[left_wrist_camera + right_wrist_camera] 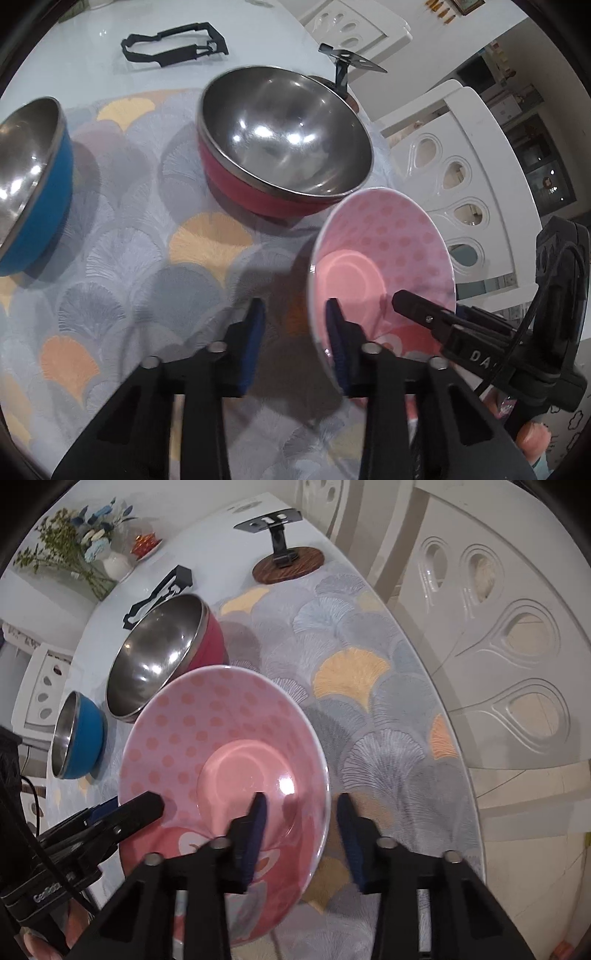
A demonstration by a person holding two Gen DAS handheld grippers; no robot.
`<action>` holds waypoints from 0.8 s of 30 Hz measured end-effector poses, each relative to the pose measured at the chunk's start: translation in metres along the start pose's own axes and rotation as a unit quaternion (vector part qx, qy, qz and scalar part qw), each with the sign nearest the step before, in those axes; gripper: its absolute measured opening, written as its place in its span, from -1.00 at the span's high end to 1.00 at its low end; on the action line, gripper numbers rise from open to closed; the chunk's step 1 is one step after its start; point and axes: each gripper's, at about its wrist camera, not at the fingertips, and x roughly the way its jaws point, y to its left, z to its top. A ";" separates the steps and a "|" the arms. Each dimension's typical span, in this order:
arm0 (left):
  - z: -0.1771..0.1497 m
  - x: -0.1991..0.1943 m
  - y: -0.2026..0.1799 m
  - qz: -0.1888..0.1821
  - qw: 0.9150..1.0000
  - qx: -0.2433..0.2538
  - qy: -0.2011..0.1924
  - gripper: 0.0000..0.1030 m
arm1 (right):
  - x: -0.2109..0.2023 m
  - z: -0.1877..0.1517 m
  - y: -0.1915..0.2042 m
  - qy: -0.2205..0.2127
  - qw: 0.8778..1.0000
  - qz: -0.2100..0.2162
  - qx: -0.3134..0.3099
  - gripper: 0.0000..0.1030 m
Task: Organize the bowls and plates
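Observation:
A pink polka-dot plate (380, 251) with a white rim lies on the patterned mat (147, 258). My left gripper (295, 332) straddles its left rim, one blue pad inside and one outside, shut on it. In the right wrist view my right gripper (301, 823) straddles the opposite rim of the plate (221, 738) the same way, shut on it. Each gripper's black fingers also show at the far side of the plate in the other's view. Behind the plate stand a red steel-lined bowl (284, 147) and a blue steel-lined bowl (33, 184), both upright.
A black stand on a round wooden base (288, 566) is at the mat's far edge. A black frame part (173, 46) lies on the white table beyond the bowls. A vase of flowers (92, 546) stands at the far end. White chairs (461, 177) flank the table's curved edge.

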 end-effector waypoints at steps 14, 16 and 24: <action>-0.022 -0.043 -0.019 -0.006 0.999 0.025 -0.028 0.71 | -0.037 -0.022 0.022 -0.038 0.999 -0.001 -0.032 0.77; -0.033 -0.061 -0.021 -0.006 0.999 0.028 -0.036 0.71 | -0.052 -0.033 0.030 -0.041 0.998 0.009 -0.035 0.77; -0.081 -0.111 -0.012 -0.001 0.998 0.038 -0.046 0.71 | -0.094 -0.085 0.074 -0.047 0.995 0.014 -0.083 0.76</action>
